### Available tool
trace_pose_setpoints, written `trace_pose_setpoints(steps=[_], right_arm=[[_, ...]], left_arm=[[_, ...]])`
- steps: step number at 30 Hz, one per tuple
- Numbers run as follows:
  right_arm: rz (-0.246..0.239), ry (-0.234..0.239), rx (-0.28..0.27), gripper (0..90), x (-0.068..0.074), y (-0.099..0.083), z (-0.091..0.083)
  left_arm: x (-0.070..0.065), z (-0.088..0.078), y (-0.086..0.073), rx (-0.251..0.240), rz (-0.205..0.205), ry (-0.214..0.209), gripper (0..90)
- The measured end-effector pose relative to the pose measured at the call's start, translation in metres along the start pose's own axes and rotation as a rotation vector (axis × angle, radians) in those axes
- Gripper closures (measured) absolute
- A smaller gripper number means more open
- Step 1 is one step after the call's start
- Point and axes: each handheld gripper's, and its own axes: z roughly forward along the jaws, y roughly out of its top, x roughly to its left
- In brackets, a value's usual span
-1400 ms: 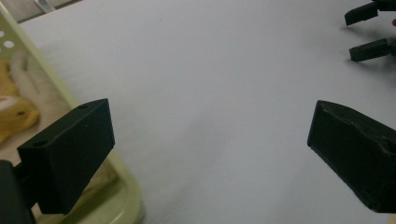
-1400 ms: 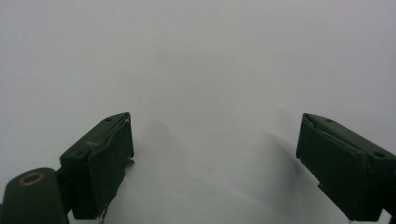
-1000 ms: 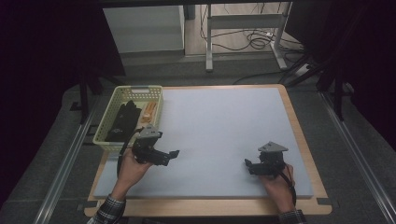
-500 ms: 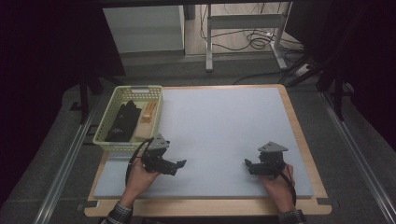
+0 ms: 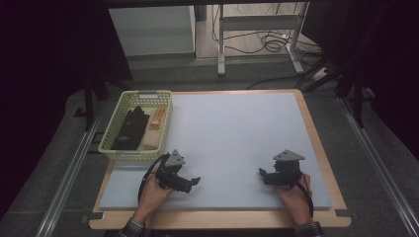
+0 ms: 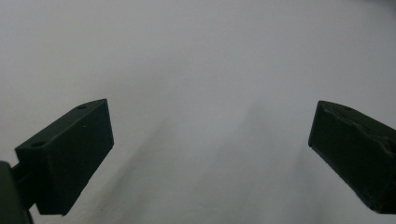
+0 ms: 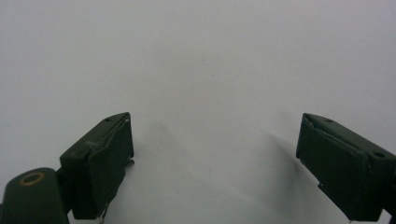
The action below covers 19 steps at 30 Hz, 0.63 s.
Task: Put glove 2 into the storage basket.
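Moved off the basket [image 5: 114, 146], left gripper [image 5: 193, 182] seemingly gapes empty.

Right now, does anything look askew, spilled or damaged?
Nothing stands out. The basket sits square at the mat's left edge with its contents inside, and the left gripper and right gripper are open over bare mat.

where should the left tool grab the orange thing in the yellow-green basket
Grip the small orange oblong object across its narrow width, coming straight down from above. It lies lengthwise along the right wall of the yellow-green slatted plastic basket, beside a black bundle, so the sides are walled in and the top is the free way in. The left tool is open over the mat, so it looks ready.
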Motion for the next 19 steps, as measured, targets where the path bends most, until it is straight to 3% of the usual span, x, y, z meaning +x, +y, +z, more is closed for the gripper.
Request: trace_pose_setpoints(steps=[8, 19], right_arm=[[0.000, 0.000, 0.000, 10.8, 0.000, 0.000, 0.000], [0.002, 0.004, 0.001, 10.8, 0.000, 0.000, 0.000]], left_arm=[[-0.005, 0.015, -0.007, 0.087, 0.031, 0.017, 0.3], [-0.004, 0.015, -0.007, 0.094, 0.019, 0.011, 0.2]])
